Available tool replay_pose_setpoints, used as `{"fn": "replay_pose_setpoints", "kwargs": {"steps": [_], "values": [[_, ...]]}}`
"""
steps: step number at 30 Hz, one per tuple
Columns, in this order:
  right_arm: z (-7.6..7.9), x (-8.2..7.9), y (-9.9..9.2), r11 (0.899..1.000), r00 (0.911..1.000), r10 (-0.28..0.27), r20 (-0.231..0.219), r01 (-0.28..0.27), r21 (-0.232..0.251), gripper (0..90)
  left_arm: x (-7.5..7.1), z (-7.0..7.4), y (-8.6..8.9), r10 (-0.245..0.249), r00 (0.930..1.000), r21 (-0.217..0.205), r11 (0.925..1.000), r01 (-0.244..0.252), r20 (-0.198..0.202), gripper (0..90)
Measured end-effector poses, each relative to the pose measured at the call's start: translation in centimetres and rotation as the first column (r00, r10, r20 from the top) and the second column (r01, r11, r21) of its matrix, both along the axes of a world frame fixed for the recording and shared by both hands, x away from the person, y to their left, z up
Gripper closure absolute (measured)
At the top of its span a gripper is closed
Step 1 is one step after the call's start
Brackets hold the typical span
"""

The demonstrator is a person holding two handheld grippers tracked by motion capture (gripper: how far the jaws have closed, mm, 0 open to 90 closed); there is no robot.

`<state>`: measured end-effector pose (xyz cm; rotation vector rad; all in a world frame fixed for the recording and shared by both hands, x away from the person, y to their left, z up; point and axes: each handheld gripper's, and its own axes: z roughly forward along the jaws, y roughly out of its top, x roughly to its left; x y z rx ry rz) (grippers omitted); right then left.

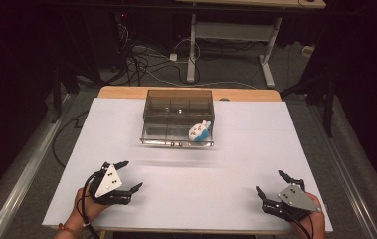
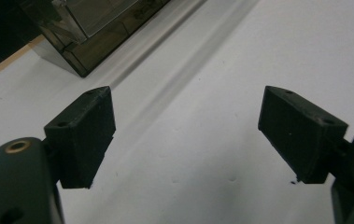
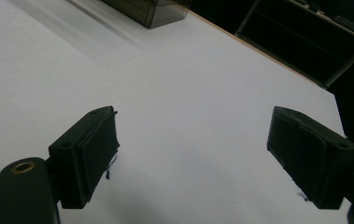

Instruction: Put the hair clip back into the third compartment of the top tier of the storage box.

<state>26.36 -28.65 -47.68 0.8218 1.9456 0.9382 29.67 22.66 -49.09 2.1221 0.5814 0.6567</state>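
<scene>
Grippers wait wide while soft toy sits boxed

Toy [image 1: 199, 131], a small white and blue plush with ears, lies in the front right compartment of a clear smoky plastic box [image 1: 177, 99] at the centre of the high view, on the white table cover [image 1: 186, 194]. Both tools rest well apart from it near the lower edge of the frame. The left gripper [image 1: 129, 175] at lower left has its jaws spread with nothing between them, and its own view shows bare white surface between the pads, with a corner of the box at upper left. The right gripper [image 1: 270, 183] at lower right is likewise released and empty.

Judging by its look, the plush is light, soft and squashy, unlikely to slip or break. A pinch across its rounded body seems the safest hold; the ears would likely flop. The box walls leave little room, so coming in from above looks best.
</scene>
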Motion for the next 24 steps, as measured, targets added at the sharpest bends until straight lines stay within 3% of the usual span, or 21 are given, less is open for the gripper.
{"fn": "replay_pose_setpoints", "kwargs": {"steps": [24], "values": [[-0.5, 0.47, -0.49, 1.0, 0.9997, -0.007, -0.021, 0.007, -0.001, 17.2, 0.97, -0.03, 0.47, 0.018, 0.9998, -0.014, 0.9997, -0.018, -0.011, 18.1]]}}
